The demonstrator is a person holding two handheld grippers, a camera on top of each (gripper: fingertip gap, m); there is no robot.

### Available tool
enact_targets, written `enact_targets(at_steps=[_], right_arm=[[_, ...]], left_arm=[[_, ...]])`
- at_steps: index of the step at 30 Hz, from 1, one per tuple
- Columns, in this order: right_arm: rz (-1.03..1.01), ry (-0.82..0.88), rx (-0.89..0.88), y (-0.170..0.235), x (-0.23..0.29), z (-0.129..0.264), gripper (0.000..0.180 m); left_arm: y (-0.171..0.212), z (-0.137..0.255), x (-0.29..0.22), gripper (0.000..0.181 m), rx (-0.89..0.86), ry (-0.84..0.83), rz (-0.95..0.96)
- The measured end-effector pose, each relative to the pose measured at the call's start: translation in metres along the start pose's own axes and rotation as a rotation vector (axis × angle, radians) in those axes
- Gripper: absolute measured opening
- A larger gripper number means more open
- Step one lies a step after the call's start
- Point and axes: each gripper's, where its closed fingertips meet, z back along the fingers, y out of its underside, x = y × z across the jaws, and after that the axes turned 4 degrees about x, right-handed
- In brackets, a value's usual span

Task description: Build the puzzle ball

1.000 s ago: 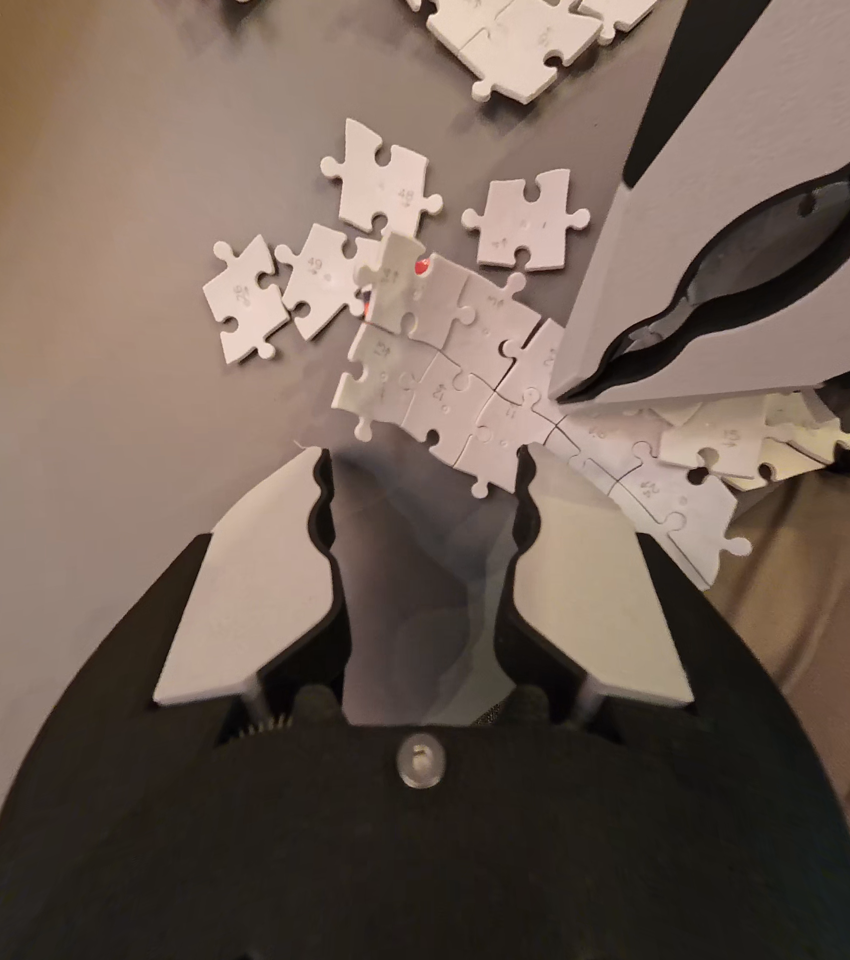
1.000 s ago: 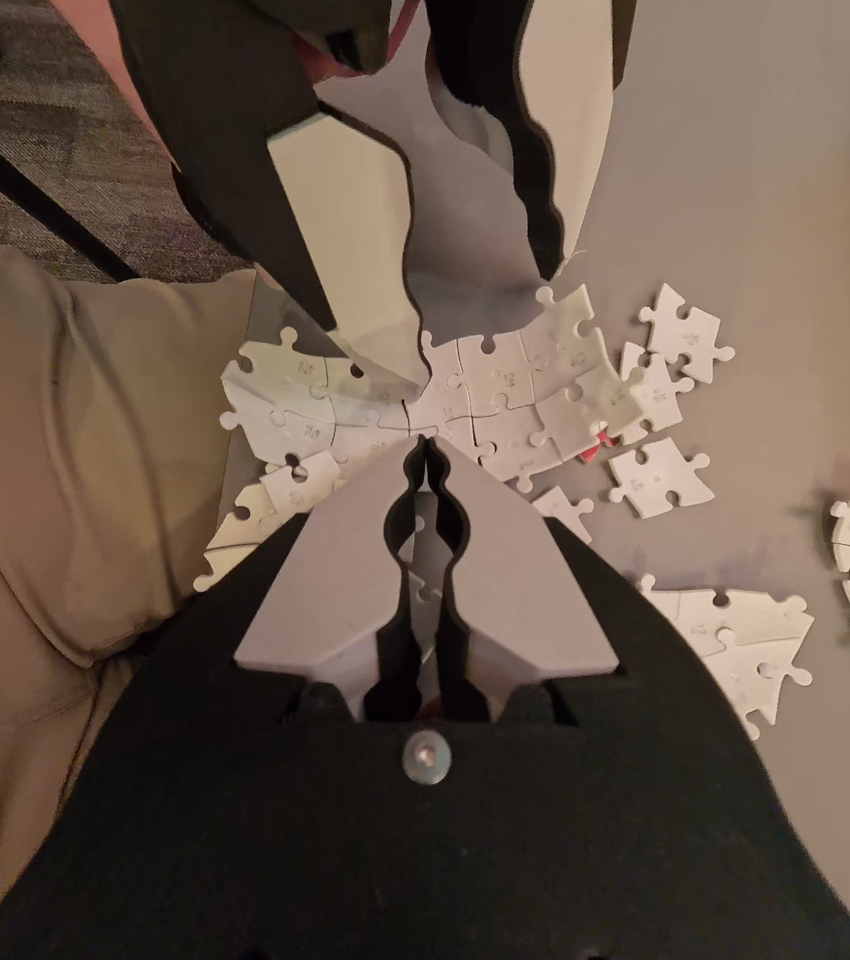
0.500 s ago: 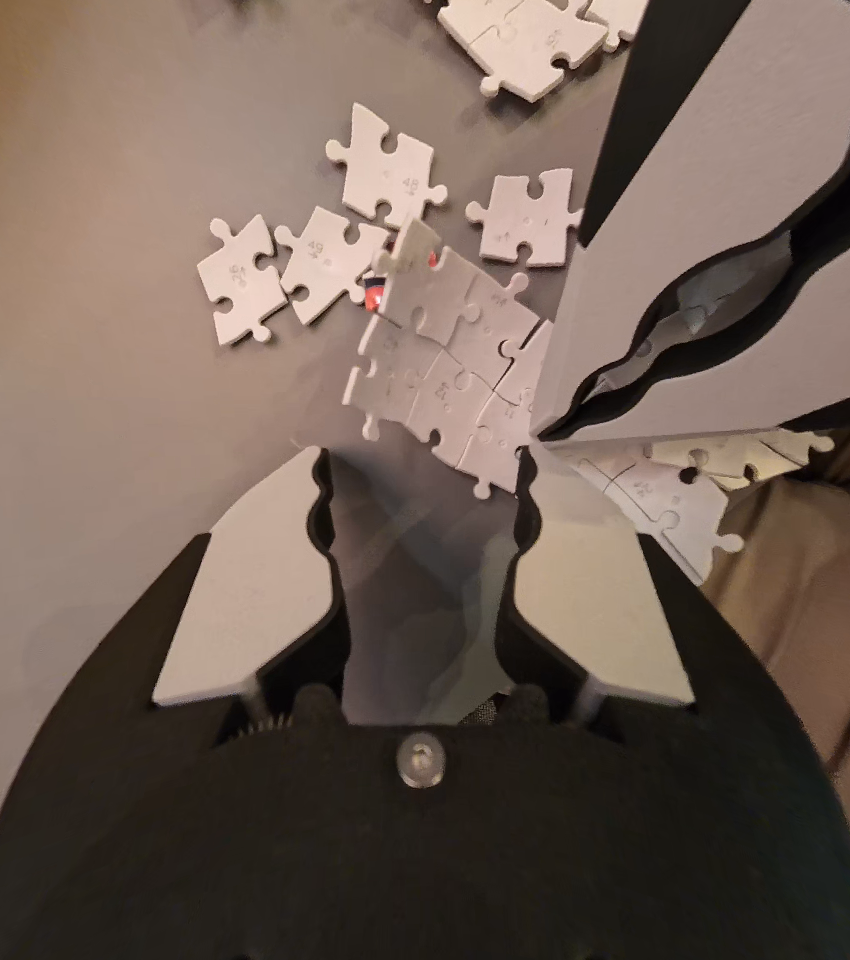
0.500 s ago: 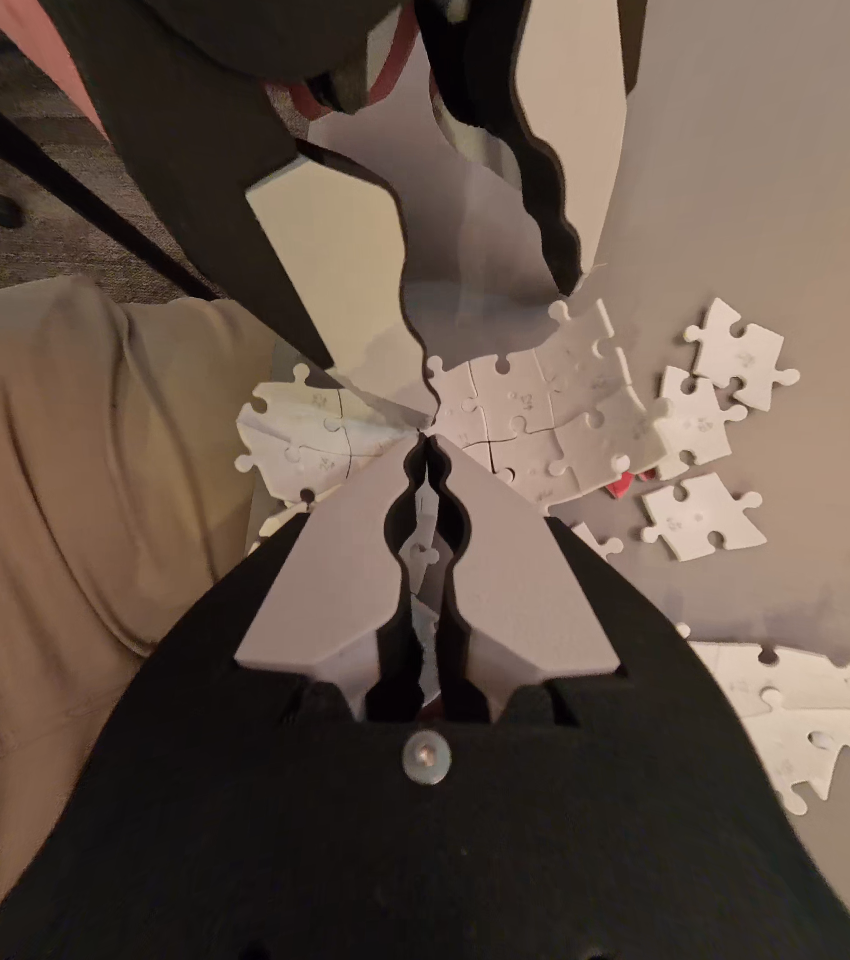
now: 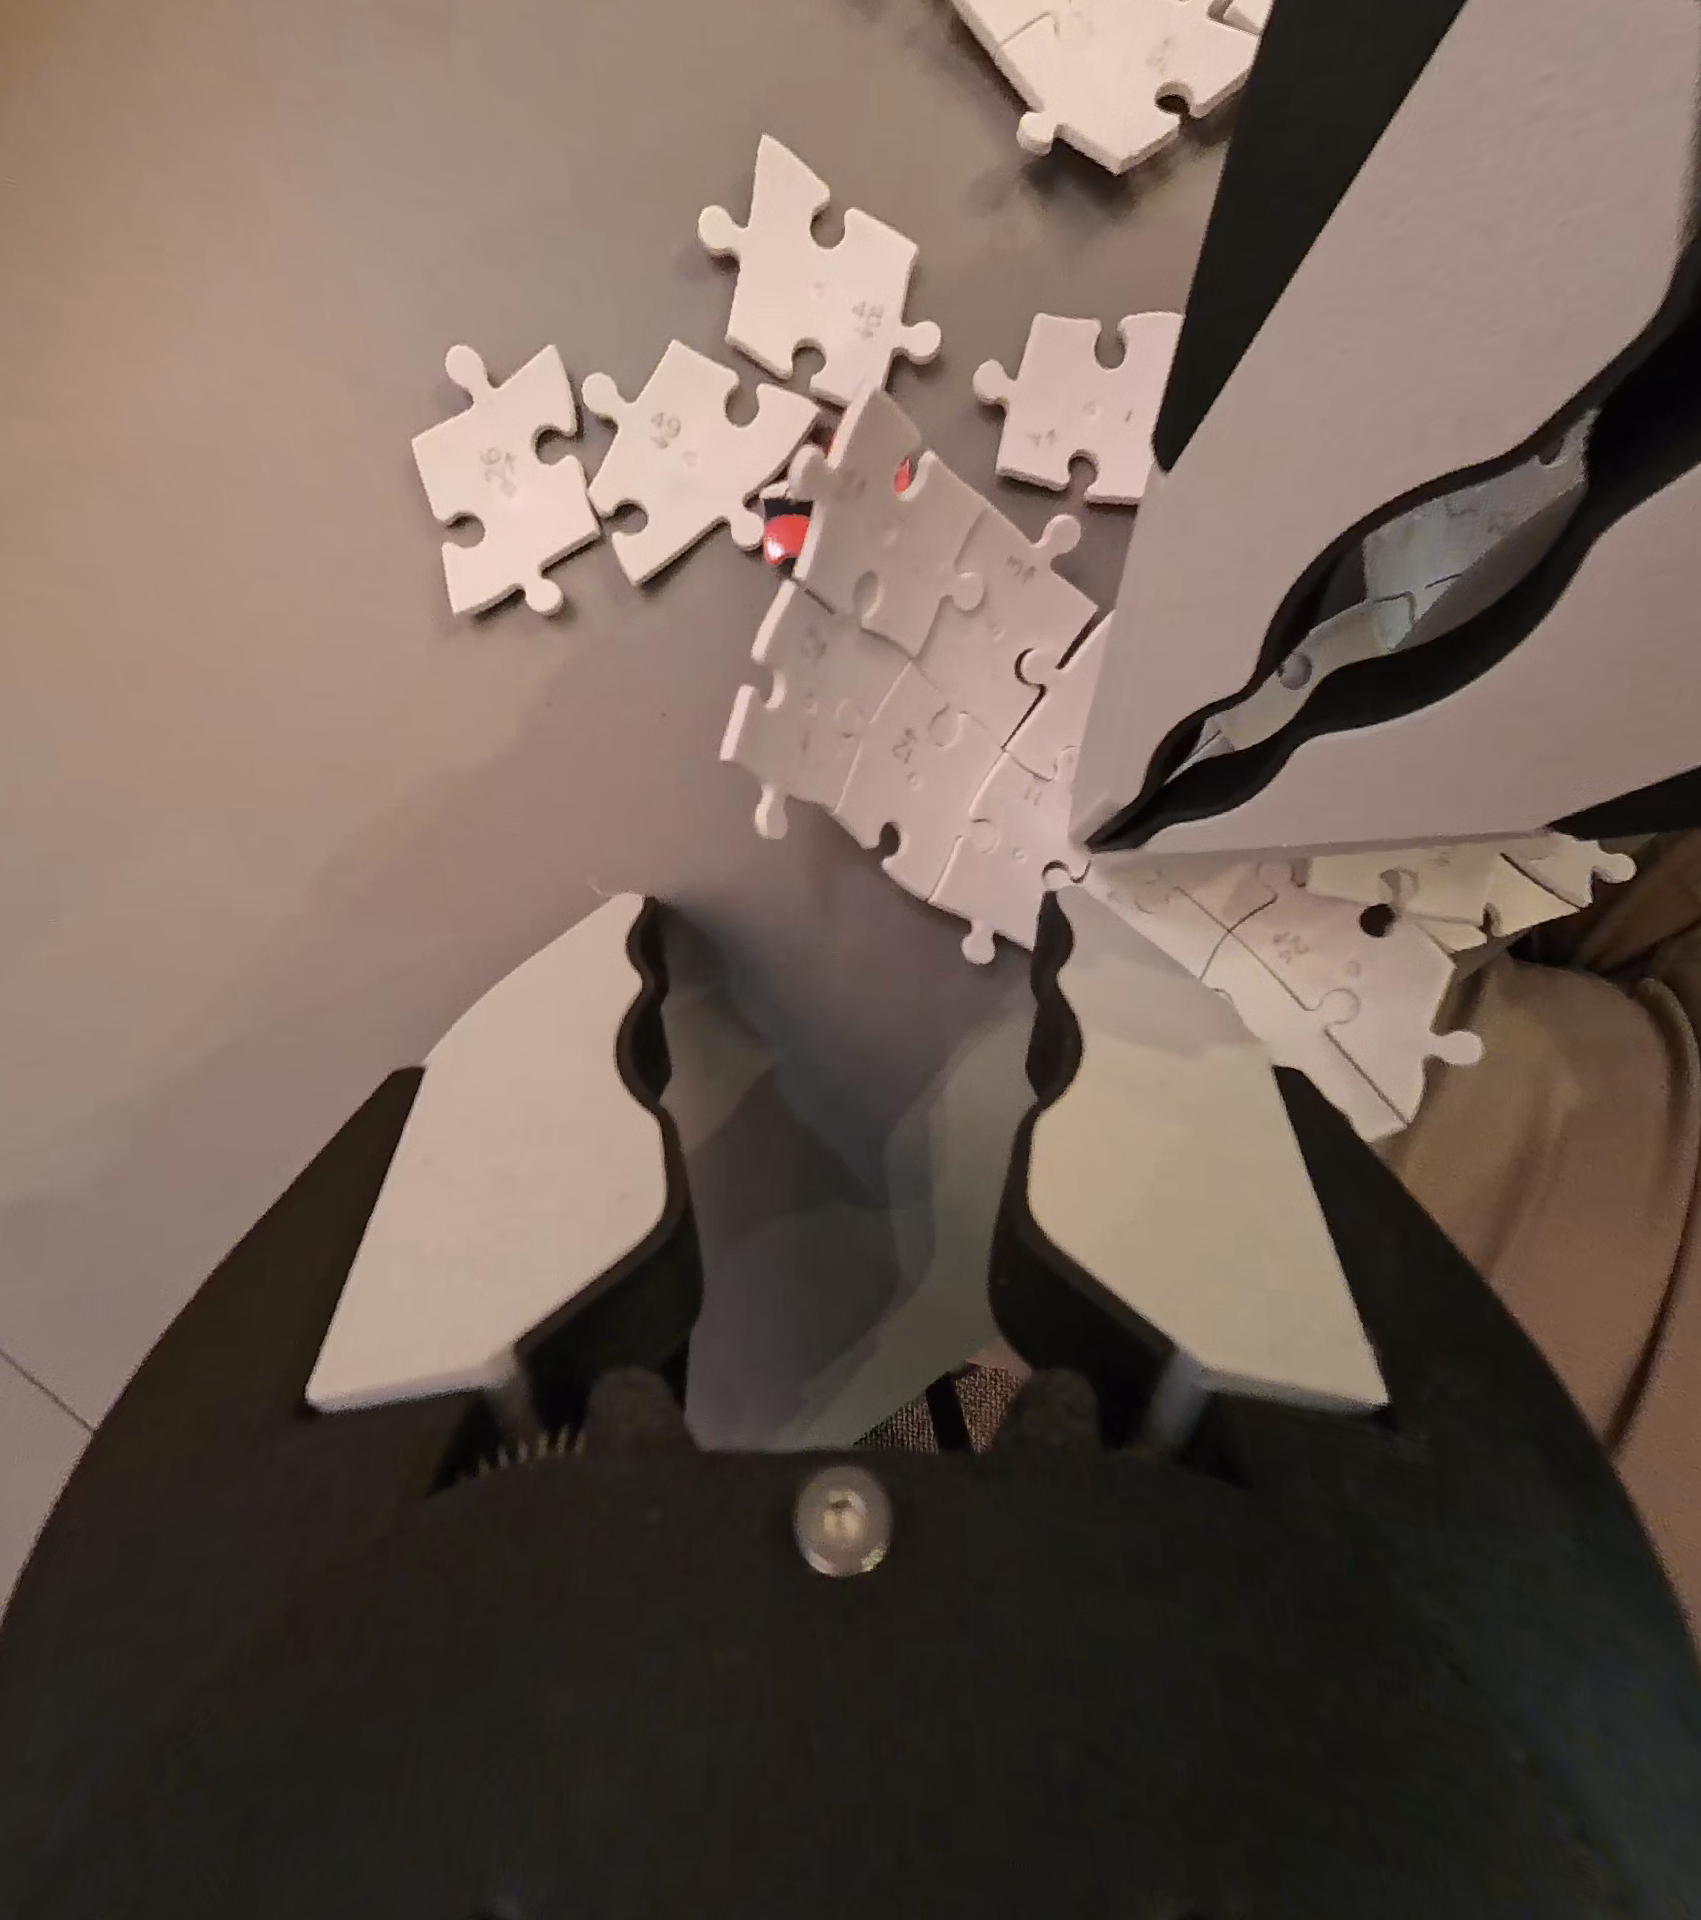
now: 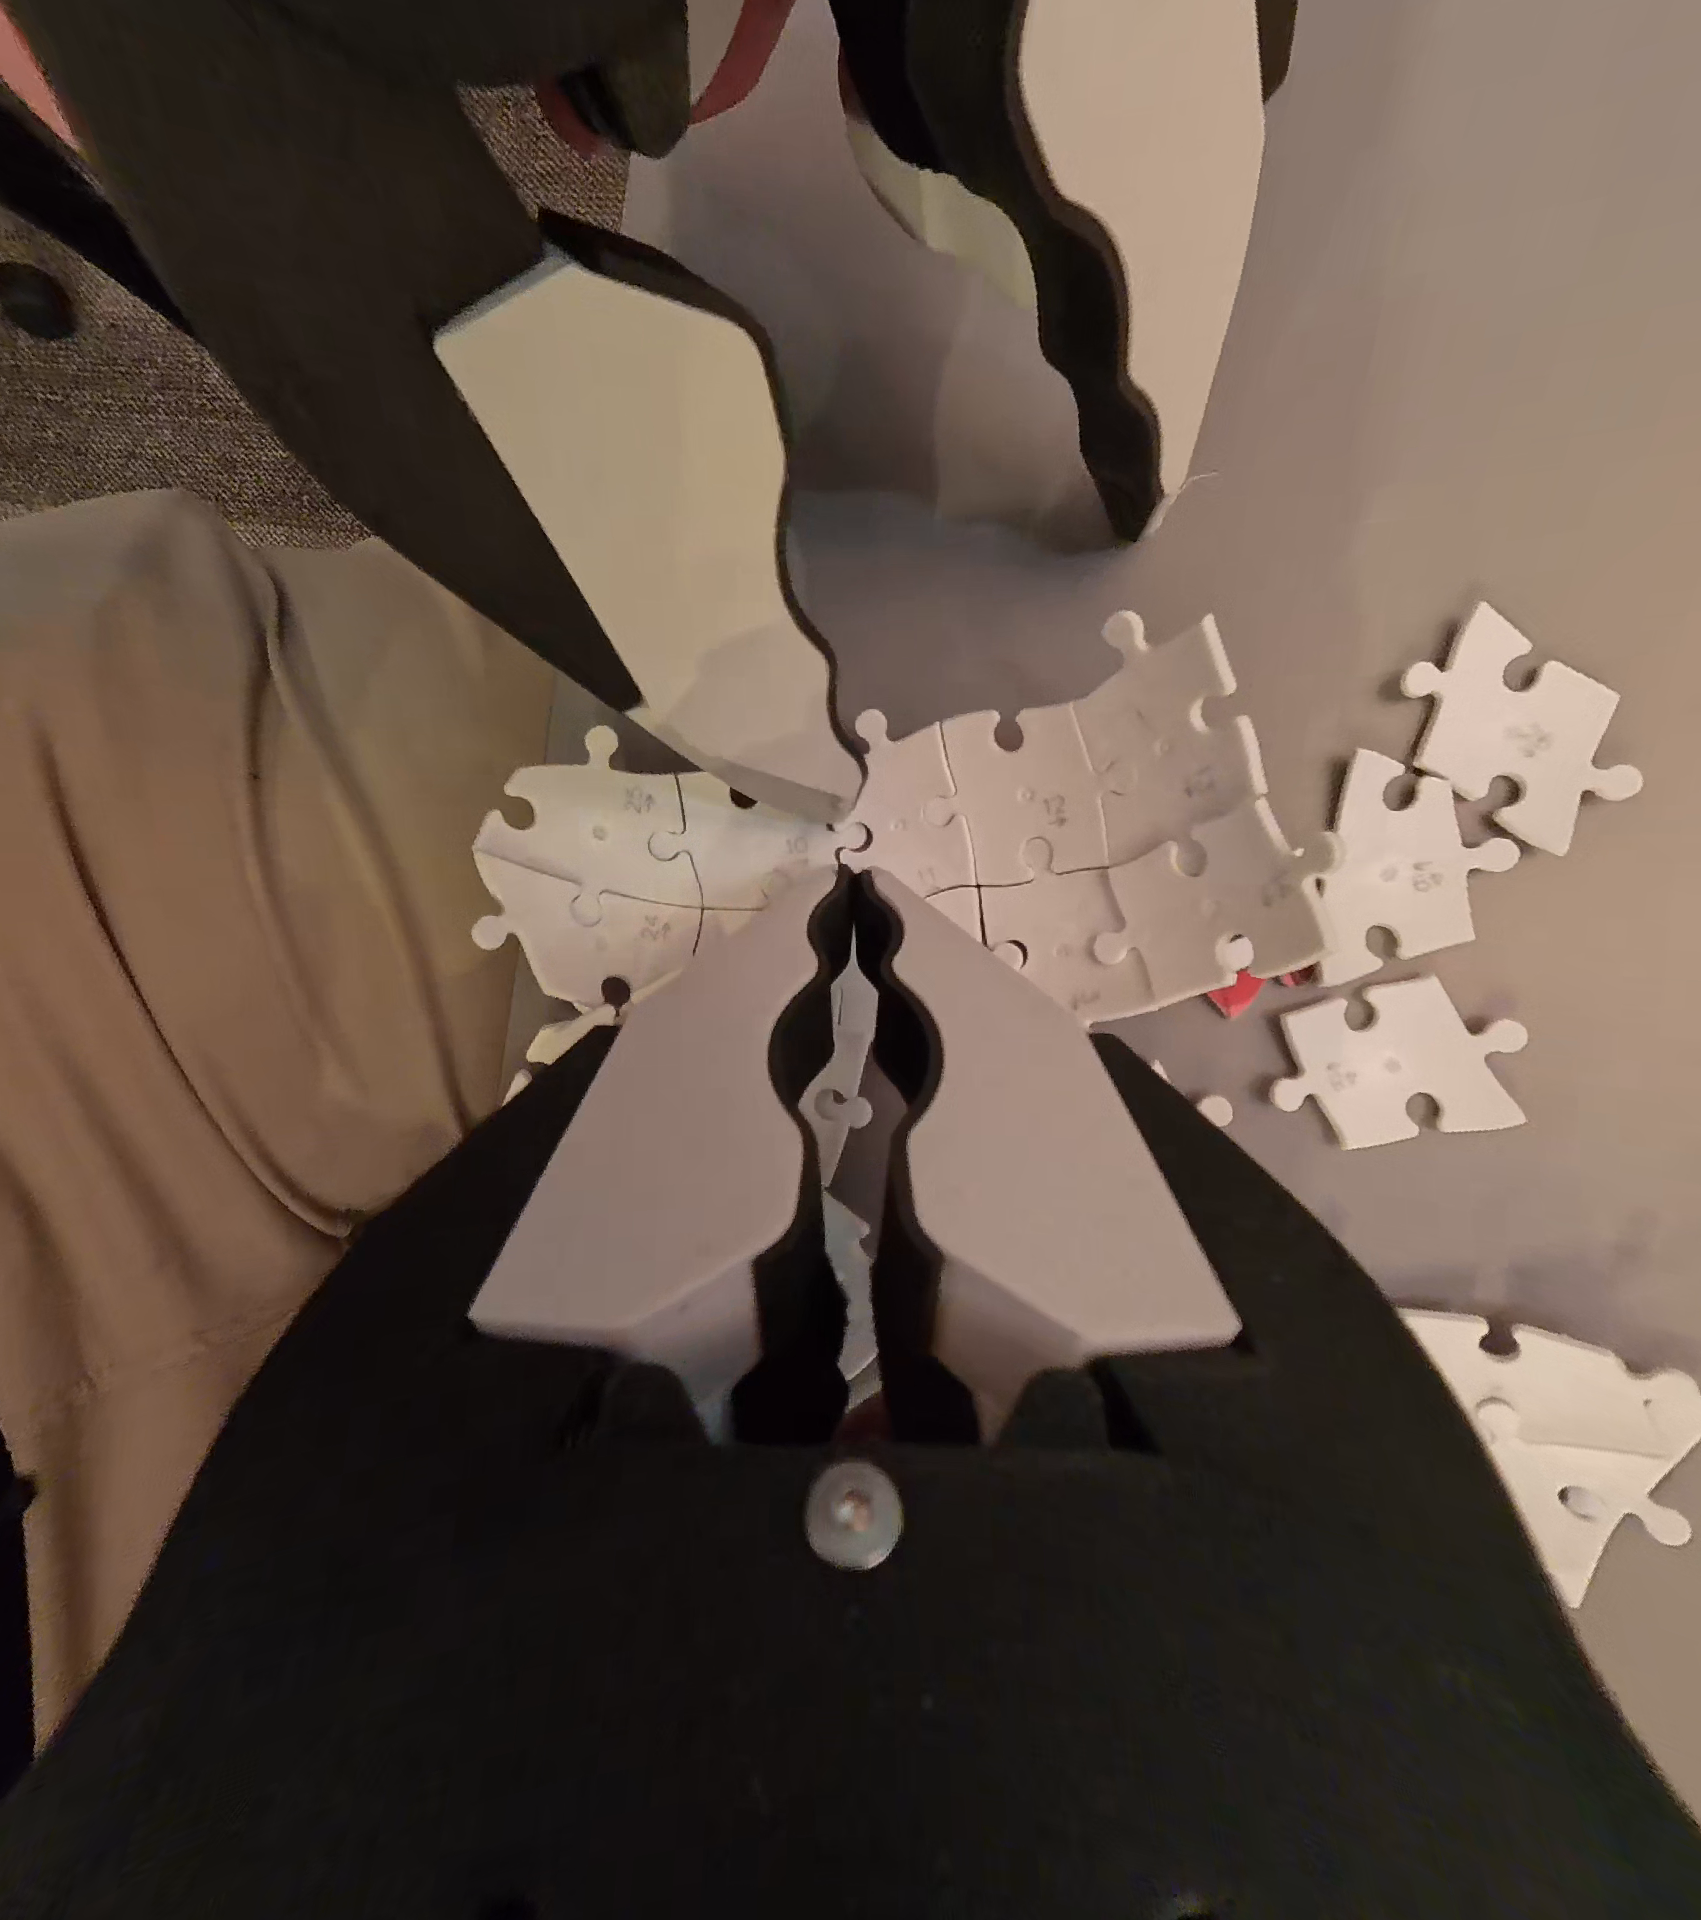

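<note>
A grey table (image 5: 202, 520) carries white puzzle pieces. At its near edge the right gripper (image 6: 851, 883) is clamped on the joined curved sheet of pieces (image 6: 1064, 862) (partly overhanging a person's tan clothing (image 6: 150, 883)), while the left gripper (image 5: 841, 914) stands wide with nothing in it, one fingertip (image 5: 1054, 925) touching the sheet. Farther in lie loose pieces (image 5: 825, 281) and, toward the far edge, another joined cluster (image 5: 1116, 73).

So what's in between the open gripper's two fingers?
Nothing. In the left wrist view, the left gripper shows only bare grey table between its fingers; the joined puzzle sheet lies just beyond.
</note>
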Motion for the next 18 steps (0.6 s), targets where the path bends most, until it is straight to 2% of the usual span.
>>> enact_targets(at_steps=[4, 7, 11, 18], right_arm=[[0.005, 0.002, 0.003, 0.0, 0.0, 0.0, 0.0], [0.003, -0.007, -0.016, 0.0, 0.0, 0.0, 0.0], [0.001, -0.025, -0.025, -0.001, 0.0, 0.0, 0.0], [-0.003, -0.035, -0.032, -0.002, 0.0, 0.0, 0.0]], left_arm=[[0.006, 0.011, -0.001, 0.069, -0.011, -0.022, -0.006], [0.014, 0.027, -0.015, 0.068, -0.091, 0.02, 0.075], [0.022, 0.045, -0.049, 0.06, -0.225, 0.214, 0.25], [0.023, 0.031, -0.097, 0.053, -0.295, 0.438, 0.401]])
